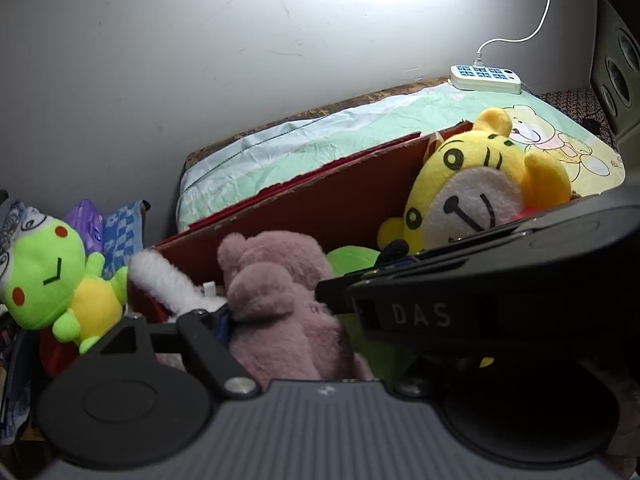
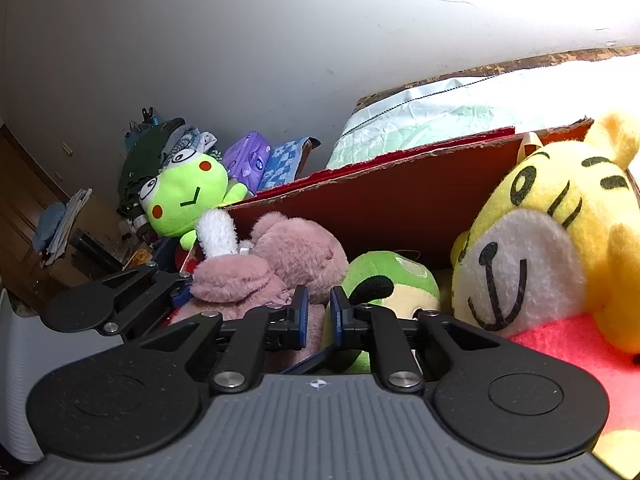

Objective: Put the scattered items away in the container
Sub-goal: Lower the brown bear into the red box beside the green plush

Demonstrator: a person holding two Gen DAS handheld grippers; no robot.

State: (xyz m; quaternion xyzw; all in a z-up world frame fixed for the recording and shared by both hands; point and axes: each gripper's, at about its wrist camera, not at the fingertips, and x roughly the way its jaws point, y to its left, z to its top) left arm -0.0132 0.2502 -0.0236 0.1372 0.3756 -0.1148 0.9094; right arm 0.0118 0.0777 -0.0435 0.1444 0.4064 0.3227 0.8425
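Observation:
A red cardboard box holds several plush toys. A pink plush bear lies in it at the left, with a white fluffy toy beside it. A green round plush lies in the middle. A yellow tiger plush leans at the right. My left gripper has its fingers on either side of the pink bear. My right gripper hangs over the box with a narrow gap and nothing between its fingers. It also shows in the left wrist view.
A green frog plush sits outside the box's left end, by a purple packet and clutter. A bed with a green cover lies behind the box. A white power strip rests on it.

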